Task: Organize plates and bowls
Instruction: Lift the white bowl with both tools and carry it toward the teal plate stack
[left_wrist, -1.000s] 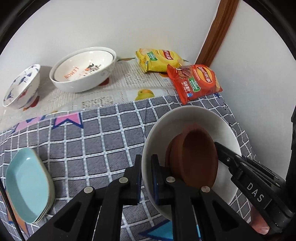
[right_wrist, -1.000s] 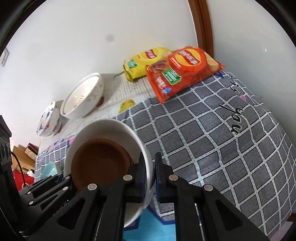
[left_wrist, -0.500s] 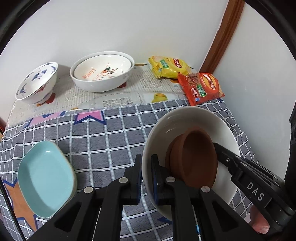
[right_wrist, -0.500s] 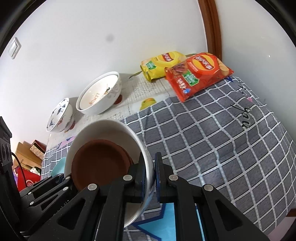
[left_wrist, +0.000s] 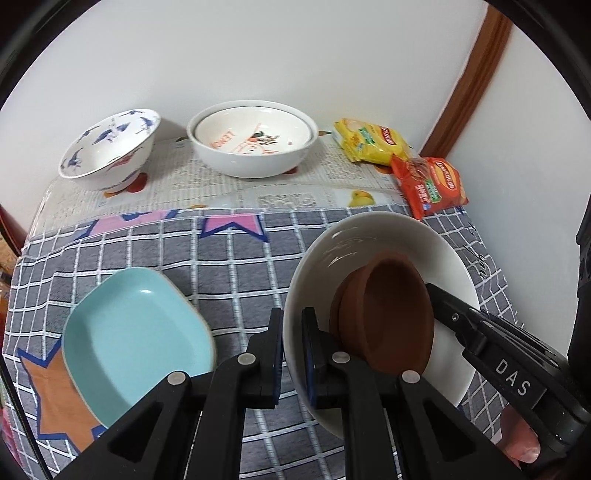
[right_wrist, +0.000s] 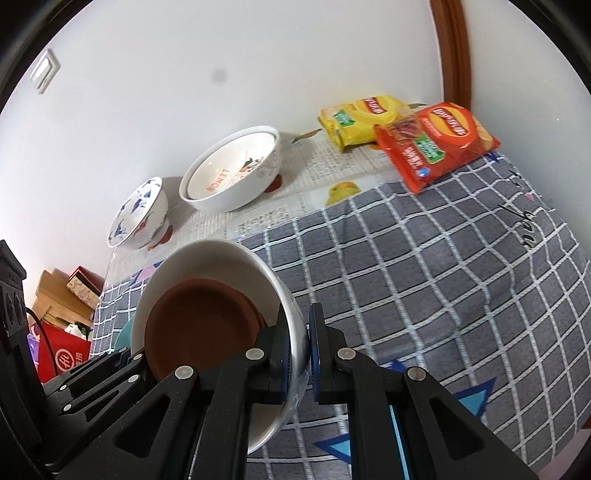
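The left claw (left_wrist: 292, 354) is closed on the near rim of the white bowl (left_wrist: 373, 240); the right claw (right_wrist: 299, 347) pinches the opposite rim. A brown dish (left_wrist: 388, 314) lies inside the bowl. Left of the left claw a blue plate (left_wrist: 136, 332) rests on the surface (left_wrist: 236, 266); the bowl is probably lifted above it.
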